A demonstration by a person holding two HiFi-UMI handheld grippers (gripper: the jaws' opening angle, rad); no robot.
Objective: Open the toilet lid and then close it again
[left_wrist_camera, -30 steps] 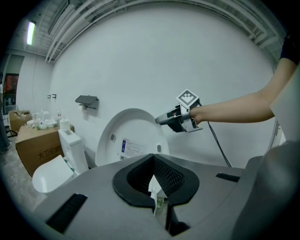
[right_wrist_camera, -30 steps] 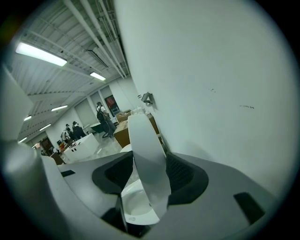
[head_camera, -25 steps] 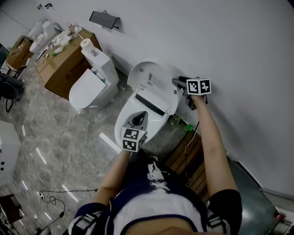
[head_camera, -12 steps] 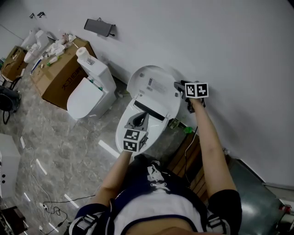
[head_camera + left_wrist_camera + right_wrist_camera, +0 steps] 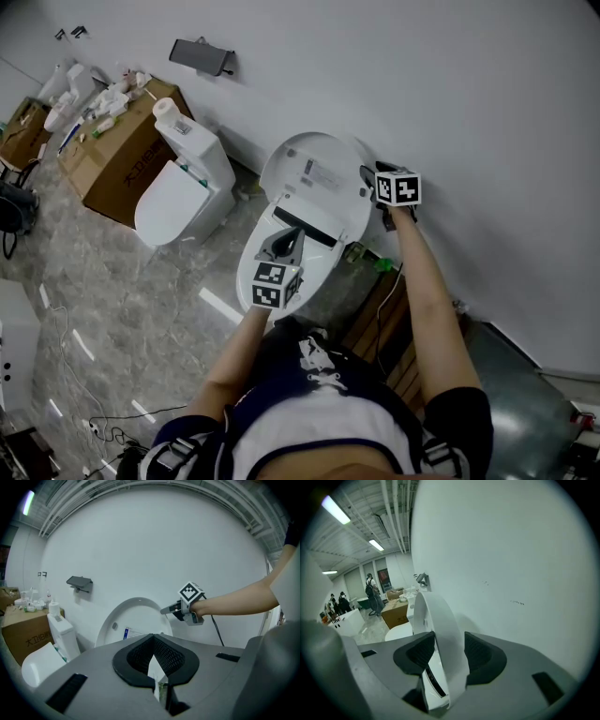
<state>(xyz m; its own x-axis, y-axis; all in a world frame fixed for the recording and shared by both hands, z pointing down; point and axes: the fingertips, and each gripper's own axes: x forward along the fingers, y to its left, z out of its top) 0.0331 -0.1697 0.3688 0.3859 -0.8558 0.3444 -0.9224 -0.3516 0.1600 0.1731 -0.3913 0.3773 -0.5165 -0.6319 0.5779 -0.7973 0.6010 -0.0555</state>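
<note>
In a grey-tiled room, in the head view, a white toilet lid (image 5: 314, 169) is seen raised upright against the wall (image 5: 441, 75). The right gripper (image 5: 367, 176) is set at the lid's right rim, and the left gripper (image 5: 289, 234) is held over the front of the bowl (image 5: 246, 255). In the left gripper view, its fingers (image 5: 136, 656) are seen pressed together, with nothing held. In the right gripper view, the fingers (image 5: 417, 651), having just been closing, are clamped on the lid's edge.
</note>
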